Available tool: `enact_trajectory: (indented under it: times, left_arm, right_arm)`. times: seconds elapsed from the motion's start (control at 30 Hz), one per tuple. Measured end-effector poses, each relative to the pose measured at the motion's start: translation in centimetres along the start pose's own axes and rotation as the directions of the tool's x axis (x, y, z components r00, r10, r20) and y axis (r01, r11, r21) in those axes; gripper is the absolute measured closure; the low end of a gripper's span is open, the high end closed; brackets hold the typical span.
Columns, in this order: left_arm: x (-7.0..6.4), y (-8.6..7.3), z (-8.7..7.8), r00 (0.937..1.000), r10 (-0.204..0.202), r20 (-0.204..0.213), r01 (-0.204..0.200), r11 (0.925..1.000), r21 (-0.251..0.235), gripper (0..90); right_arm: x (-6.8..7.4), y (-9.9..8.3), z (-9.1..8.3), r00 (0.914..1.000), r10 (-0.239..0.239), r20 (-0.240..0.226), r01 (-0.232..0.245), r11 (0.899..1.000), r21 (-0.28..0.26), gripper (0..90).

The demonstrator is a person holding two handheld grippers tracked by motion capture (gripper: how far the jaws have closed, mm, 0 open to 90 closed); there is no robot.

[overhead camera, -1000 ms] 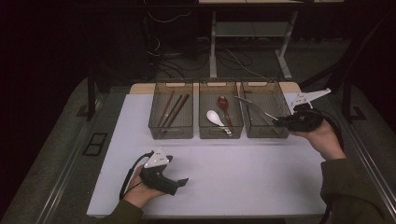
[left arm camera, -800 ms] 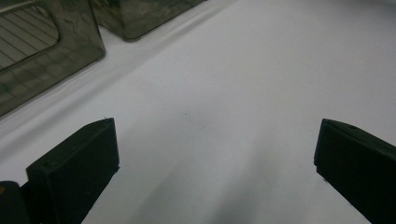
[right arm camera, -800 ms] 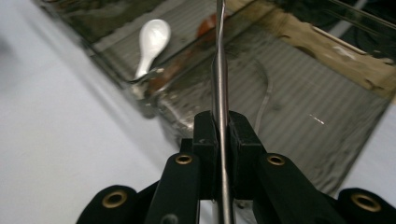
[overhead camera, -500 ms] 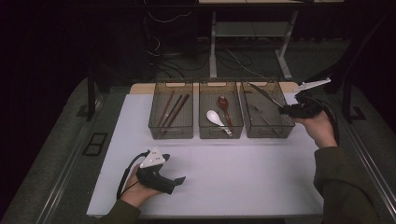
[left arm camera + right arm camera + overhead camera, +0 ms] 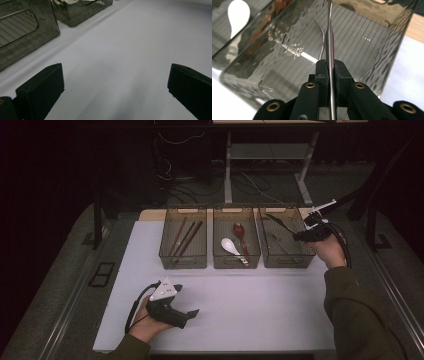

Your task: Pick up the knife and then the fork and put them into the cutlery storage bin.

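Right claw [image 5: 329,72]: jaws clenched on the thin handle of a metal utensil [image 5: 329,42], likely a fork, since curved tines show beyond the grip; we hold it over the right-hand bin [image 5: 286,257], one of three at the far edge of the desk [image 5: 260,305], its tip above the bin's inside; another metal piece [image 5: 276,242] already lies in that bin; the middle bin [image 5: 236,261] holds a white spoon [image 5: 231,246] and a red spoon [image 5: 240,232]; the left-hand bin [image 5: 182,261] holds chopsticks [image 5: 184,237]; left claw [image 5: 112,82] released, jaws wide apart, low over the bare near-left of the desk; we judge the sorting nearly finished; what is left: lower the utensil into its bin and release.
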State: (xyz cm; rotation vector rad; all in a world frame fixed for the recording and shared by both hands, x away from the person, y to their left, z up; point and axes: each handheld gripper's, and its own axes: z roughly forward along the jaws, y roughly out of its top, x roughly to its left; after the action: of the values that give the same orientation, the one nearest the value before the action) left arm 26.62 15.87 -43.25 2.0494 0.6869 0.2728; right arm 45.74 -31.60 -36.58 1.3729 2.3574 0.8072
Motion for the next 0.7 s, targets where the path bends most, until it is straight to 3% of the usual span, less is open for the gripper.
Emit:
enact_trajectory:
  times: [0.2,0.7]
  left_arm:
    - [0.2,-0.3,0.0,0.9999,-0.005,0.011,0.005,1.0,0.006,0.0]
    - [0.5,-0.5,0.0,0.9998,-0.001,0.019,0.001,1.0,0.008,0.0]
  right_arm:
    - [-0.1,0.0,1.6,1.0,0.002,0.007,-0.002,0.999,0.046,82.5]
    - [-0.2,-0.3,3.4,0.9997,-0.015,0.019,0.012,0.991,0.136,82.3]
